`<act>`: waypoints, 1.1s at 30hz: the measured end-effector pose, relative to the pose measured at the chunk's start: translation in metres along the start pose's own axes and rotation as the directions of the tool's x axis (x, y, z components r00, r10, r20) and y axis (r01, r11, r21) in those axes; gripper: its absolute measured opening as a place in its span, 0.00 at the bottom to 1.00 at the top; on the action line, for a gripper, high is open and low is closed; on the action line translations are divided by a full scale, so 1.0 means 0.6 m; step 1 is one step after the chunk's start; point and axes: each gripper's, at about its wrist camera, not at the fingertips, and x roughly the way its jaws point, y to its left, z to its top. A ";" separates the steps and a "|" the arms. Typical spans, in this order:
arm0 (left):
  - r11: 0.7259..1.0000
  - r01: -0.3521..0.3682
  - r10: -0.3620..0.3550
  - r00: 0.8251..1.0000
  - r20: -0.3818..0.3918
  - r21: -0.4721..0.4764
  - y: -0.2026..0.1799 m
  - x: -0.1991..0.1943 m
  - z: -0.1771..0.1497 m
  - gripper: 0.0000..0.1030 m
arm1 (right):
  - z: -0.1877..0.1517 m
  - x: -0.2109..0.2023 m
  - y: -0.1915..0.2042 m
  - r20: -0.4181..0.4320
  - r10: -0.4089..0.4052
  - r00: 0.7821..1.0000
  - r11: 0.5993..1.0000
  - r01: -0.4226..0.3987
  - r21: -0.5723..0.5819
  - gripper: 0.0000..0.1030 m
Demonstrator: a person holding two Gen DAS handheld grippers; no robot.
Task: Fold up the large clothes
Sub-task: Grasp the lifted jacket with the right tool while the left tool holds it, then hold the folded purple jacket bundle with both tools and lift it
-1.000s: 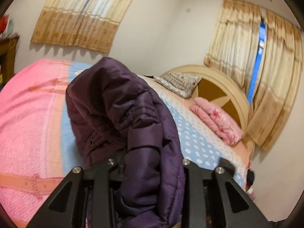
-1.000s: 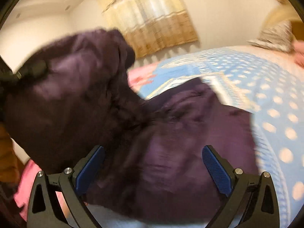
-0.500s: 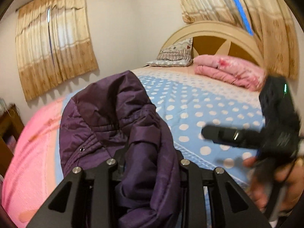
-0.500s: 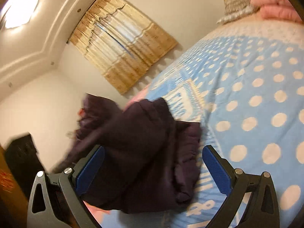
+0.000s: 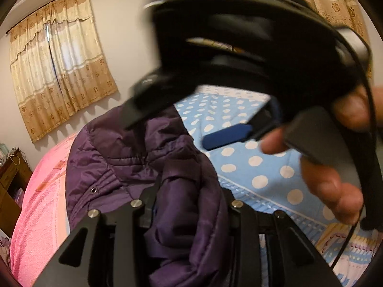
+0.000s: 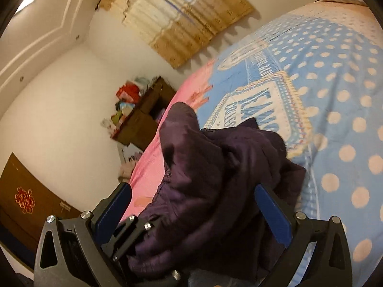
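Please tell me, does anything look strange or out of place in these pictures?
Yes. The purple jacket is bunched in a heap on the bed, not spread flat for folding. The left tool is shut on a thick wad of it. The right tool is open, with the jacket between its fingers.

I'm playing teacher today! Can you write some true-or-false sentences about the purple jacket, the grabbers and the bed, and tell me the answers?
1. The left gripper is clamped on the puffy, quilted dark purple jacket. True.
2. The right gripper is squeezed shut on the jacket. False: its blue-padded fingers stand wide apart, with the jacket bunched between them.
3. The bed cover is light blue with pale dots beside a pink part. True.
4. The window curtains are dark green. False: they are cream and tan.
5. The jacket lies flat and neatly folded. False: it hangs crumpled from the left gripper.
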 end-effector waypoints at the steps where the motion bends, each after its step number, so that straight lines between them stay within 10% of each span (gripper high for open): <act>1: 1.000 0.001 -0.001 1.000 0.001 0.003 -0.001 -0.002 0.000 0.36 | 0.004 0.009 -0.001 -0.007 -0.022 1.000 1.000 0.022 0.002 0.99; 13: 0.999 0.036 -0.036 0.999 0.028 -0.003 -0.017 -0.036 0.014 0.60 | 0.010 0.054 -0.011 -0.114 -0.170 0.979 0.985 0.164 -0.063 0.38; 21: 0.996 0.091 -0.092 0.993 0.071 0.011 -0.008 -0.131 -0.001 0.64 | 0.019 0.061 -0.010 -0.143 -0.226 0.964 0.973 0.215 -0.088 0.34; 24: 0.997 0.076 -0.074 0.989 0.125 -0.016 0.024 -0.174 -0.007 0.83 | 0.015 0.057 -0.008 -0.137 -0.247 0.959 0.967 0.234 -0.103 0.33; 29: 0.984 -0.050 0.075 0.987 0.141 -0.169 0.148 -0.171 -0.002 0.96 | 0.005 0.051 -0.016 -0.125 -0.258 0.958 0.964 0.248 -0.093 0.33; 33: 0.937 -0.009 0.026 0.999 0.044 -0.350 0.222 -0.098 -0.017 0.96 | -0.004 0.046 -0.018 -0.118 -0.265 0.957 0.963 0.255 -0.088 0.33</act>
